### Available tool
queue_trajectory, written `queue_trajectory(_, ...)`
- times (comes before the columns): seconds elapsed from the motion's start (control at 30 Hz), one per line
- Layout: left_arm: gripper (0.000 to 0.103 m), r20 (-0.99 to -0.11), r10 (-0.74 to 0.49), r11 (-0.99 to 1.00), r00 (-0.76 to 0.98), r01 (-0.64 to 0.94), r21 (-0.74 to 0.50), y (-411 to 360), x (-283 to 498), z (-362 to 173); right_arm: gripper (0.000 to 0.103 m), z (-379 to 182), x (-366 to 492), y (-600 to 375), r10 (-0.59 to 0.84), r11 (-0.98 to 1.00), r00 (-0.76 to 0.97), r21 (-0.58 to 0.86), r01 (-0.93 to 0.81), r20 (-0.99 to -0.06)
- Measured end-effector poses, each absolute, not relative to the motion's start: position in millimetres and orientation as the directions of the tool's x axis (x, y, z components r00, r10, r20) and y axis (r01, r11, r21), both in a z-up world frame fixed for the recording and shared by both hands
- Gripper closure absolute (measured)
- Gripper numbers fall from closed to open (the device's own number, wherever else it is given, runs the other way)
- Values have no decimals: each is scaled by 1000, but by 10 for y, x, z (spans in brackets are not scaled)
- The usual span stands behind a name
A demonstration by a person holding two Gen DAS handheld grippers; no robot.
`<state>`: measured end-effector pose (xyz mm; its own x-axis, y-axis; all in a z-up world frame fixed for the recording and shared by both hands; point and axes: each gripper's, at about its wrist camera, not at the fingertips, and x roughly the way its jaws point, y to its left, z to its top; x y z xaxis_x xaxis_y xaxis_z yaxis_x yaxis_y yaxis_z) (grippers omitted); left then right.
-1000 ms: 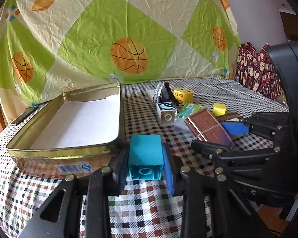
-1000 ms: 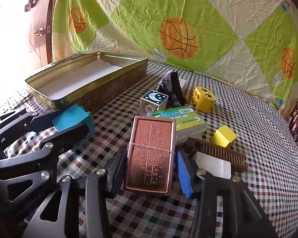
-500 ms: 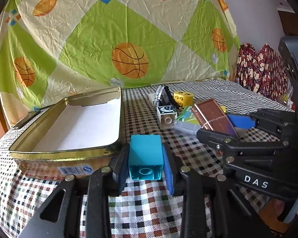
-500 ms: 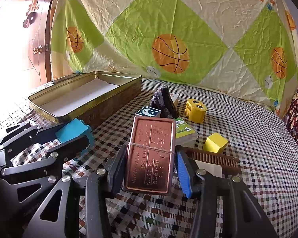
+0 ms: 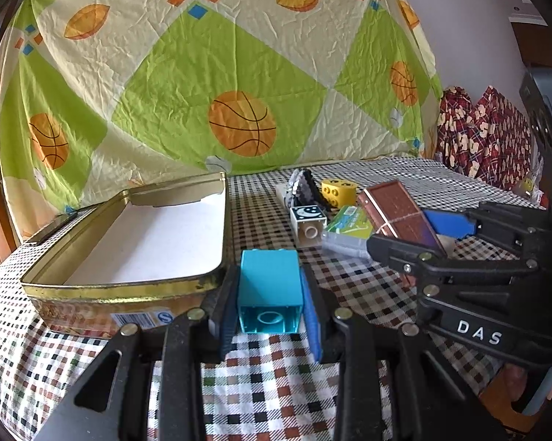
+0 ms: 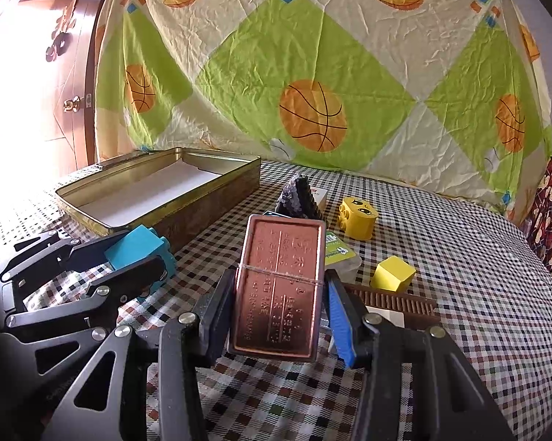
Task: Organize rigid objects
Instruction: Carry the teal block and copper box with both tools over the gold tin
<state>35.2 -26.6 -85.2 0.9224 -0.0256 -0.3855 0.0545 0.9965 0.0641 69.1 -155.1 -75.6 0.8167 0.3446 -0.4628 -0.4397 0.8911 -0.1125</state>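
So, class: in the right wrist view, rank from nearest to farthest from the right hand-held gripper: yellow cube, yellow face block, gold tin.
1. Small yellow cube, just right.
2. Yellow face block, farther back, right of centre.
3. Open gold rectangular tin, far left.

Home room; basketball-print bedsheet hung as backdrop; wooden cabinet door upper left; checkered tablecloth.

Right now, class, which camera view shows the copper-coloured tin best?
The right wrist view: the copper-coloured tin faces the camera, embossed lid and string visible, clamped in the right gripper. The left wrist view shows it obliquely, partly behind a finger.
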Motion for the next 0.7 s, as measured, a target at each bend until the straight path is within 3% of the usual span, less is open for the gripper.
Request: queue_trajectory(0.7,72,-270,-45,997,962,62,54,-256,191,-759,53,-732,598,-1635,376,896,844,-83,-437,-381)
